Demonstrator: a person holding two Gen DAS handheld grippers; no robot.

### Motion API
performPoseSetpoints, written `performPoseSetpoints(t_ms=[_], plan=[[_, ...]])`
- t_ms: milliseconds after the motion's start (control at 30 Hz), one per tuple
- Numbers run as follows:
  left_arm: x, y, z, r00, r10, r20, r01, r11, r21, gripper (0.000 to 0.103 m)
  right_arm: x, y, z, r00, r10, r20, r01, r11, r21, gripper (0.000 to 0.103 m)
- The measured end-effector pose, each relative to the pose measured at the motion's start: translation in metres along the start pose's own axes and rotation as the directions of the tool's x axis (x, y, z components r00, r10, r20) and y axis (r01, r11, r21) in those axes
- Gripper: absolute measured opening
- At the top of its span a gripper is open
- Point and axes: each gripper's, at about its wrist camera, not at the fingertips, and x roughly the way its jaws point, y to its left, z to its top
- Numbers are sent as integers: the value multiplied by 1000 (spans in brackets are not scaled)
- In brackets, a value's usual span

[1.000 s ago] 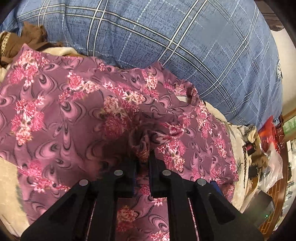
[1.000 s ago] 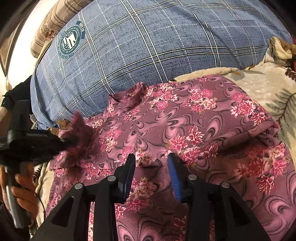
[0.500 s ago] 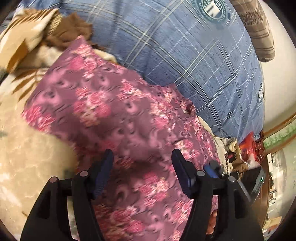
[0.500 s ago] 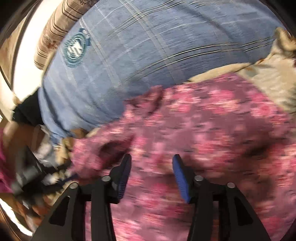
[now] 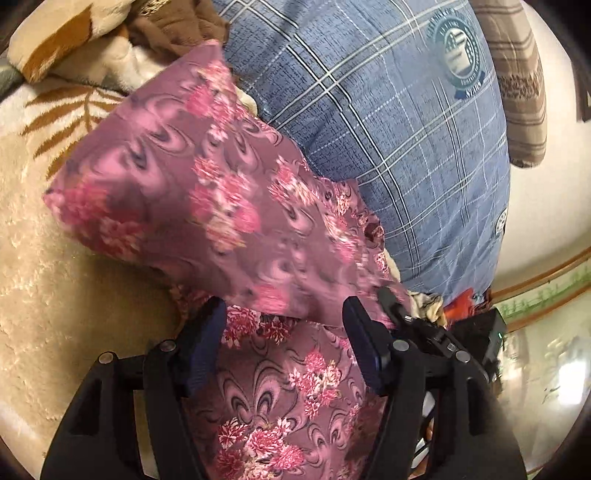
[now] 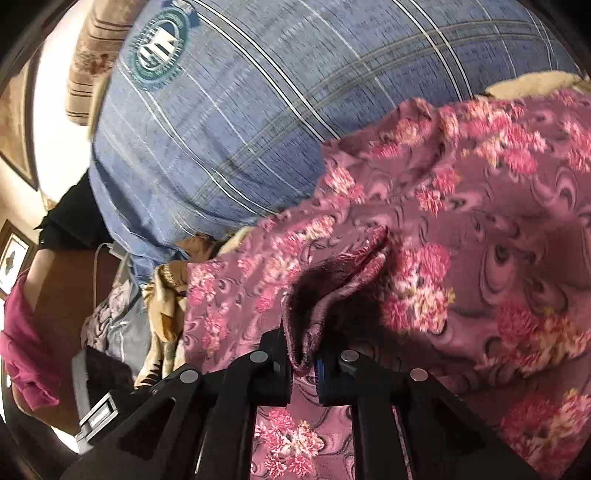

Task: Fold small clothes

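A mauve garment with pink flowers (image 5: 221, 206) lies on a cream fleece blanket (image 5: 55, 295), partly folded over itself. My left gripper (image 5: 284, 343) is open and empty, with its fingers spread over the garment's near part. My right gripper (image 6: 304, 363) is shut on a bunched fold of the same garment (image 6: 461, 240) and lifts that edge. The right gripper also shows in the left wrist view (image 5: 417, 325), at the garment's right edge.
A big blue plaid pillow (image 5: 388, 129) lies behind the garment, with a striped brown pillow (image 5: 521, 74) beyond it. Brown clothing (image 5: 173, 26) lies at the far left. Clutter and a red item (image 5: 461, 302) sit at the bed's right side.
My left gripper let go of the bunched fabric, opened and swung left. My right gripper moved left, closed on a fold of the garment and lifted it.
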Motion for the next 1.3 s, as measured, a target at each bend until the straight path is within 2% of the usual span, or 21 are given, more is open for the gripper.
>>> performPoseSetpoints(t_ms=[200, 400, 600, 700, 767, 933, 967, 1000, 1067, 1100, 1133, 1200, 1267, 1300], plan=[[2, 2, 2, 1000, 10, 13, -10, 1000, -20, 64, -51, -13, 20, 993, -16, 117, 20, 999, -31, 7], [3, 5, 4, 1000, 5, 18, -4, 999, -50, 64, -96, -54, 39, 974, -98, 202, 95, 995, 27, 7], [3, 4, 3, 999, 21, 26, -20, 999, -44, 63, -111, -94, 46, 964, -174, 202, 156, 982, 102, 6], [5, 2, 3, 999, 36, 24, -35, 999, -30, 60, -127, -100, 49, 949, -160, 271, 133, 984, 115, 6], [6, 1, 3, 999, 41, 22, -41, 999, -23, 59, -132, -105, 51, 936, -187, 298, 158, 980, 117, 6], [7, -7, -1, 995, 100, 21, -100, 995, 30, 54, -112, -136, 42, 939, -293, 180, 265, 950, 164, 6], [6, -10, -3, 995, 102, 14, -102, 994, 42, 55, -110, -139, 40, 944, -284, 167, 254, 950, 181, 7], [6, -17, -6, 996, 87, -1, -86, 994, 64, 55, -113, -142, 38, 953, -252, 171, 213, 953, 217, 12], [2, -38, -14, 1000, 18, -26, -14, 991, 133, 55, -121, -151, 37, 961, -200, 190, 140, 946, 291, 19], [0, -51, -18, 1000, 9, -20, -5, 983, 185, 55, -123, -154, 39, 965, -177, 194, 111, 945, 307, 22], [-2, -59, -21, 1000, 12, -8, -10, 974, 225, 55, -123, -154, 40, 966, -182, 185, 122, 947, 298, 20], [-4, -72, -23, 996, 59, 61, -75, 948, 308, 60, -125, -142, 47, 963, -196, 182, 158, 966, 204, 6], [6, -68, -18, 972, 198, 127, -229, 920, 318, 60, -130, -128, 48, 951, -209, 227, 180, 973, 141, 6], [15, -61, -15, 963, 242, 115, -266, 914, 307, 60, -131, -126, 48, 947, -214, 238, 187, 973, 131, 6]])
